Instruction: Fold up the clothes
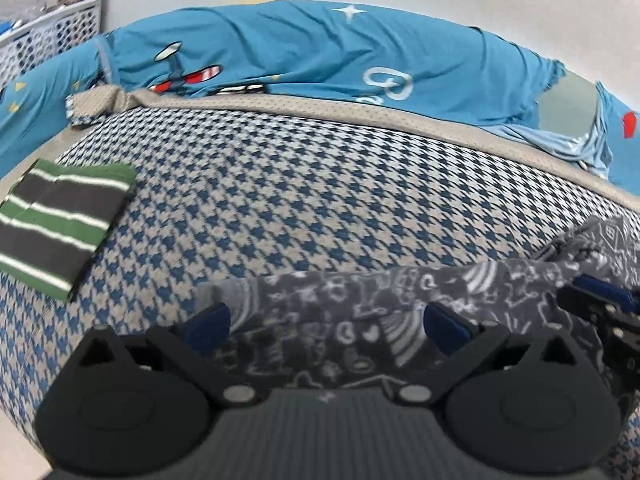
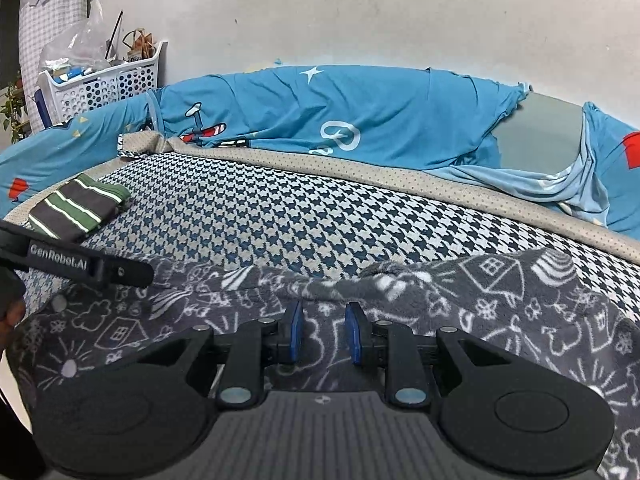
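Left wrist view: our left gripper has its jaws spread wide over the near edge of the grey doodle-print fleece. The blue pads sit either side of the cloth and press on nothing, so there is no grip yet. We read this as lining up on the hem for a fold, the gripper pitched down at the edge. The fleece lies along the front of the houndstooth bed cover, bunched toward the right, where the other gripper's tip enters at the frame edge. A green-and-grey striped garment, already folded, sits well apart at the left, probably parked as the done pile. Behind, a blue cartoon-print sheet runs along the wall, with a white perforated basket in the far left corner.

Right wrist view: our right gripper has its jaws drawn in to a narrow gap. Fleece shows behind that gap, but we can't tell if the pads actually pinch a ridge or just hang above it. The left gripper's arm crosses in at the left, low over the same cloth. The cloth's far edge is rumpled, with a raised fold mid-span. That needs flattening or the fold will come out crooked. The striped garment and basket stay clear of the work area. Nothing blocks a fold toward the open bed cover. Main risk is the two grippers crowding each other at the left end.
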Demonstrator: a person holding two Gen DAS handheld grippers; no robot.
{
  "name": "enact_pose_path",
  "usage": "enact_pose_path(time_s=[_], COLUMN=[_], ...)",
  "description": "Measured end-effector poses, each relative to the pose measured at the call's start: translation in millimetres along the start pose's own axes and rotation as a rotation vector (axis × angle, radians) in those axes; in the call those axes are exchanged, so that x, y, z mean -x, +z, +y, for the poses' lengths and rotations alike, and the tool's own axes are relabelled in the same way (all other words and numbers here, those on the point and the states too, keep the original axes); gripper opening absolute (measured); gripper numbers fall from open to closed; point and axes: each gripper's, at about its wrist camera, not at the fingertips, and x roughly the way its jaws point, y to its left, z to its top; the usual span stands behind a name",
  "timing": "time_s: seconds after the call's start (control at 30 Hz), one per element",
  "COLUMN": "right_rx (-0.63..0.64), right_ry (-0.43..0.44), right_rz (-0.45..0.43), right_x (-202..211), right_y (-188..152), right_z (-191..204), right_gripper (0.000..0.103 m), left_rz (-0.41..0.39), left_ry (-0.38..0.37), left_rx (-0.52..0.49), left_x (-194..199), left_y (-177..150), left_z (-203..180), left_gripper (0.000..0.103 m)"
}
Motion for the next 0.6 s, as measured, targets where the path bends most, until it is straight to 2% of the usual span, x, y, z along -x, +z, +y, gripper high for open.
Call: enact_pose_path(time_s=[0.13, 0.23, 0.6], right_rx=[0.005, 0.018, -0.006], right_ry=[0.000, -0.001, 0.015], right_rz=[0.004, 0.006, 0.050], right_x=[-6.7, -11.2, -35.1], right_y=[2.0, 2.8, -0.1], right_z=[-1.0, -1.0, -8.0], right_gripper=[0.023, 0.023, 0.022], left_rz=[0.020, 0.035, 0.047], left_ry=[0.003, 0.034, 0.076], left_rx=[-0.030, -0.056, -0.057], left_x=[-8.7, -17.2, -35.2], left_y=[-0.8, -2.2, -3.3], left_z=[-14.6, -24.8, -34.5], left_gripper=[0.103, 0.103, 0.103])
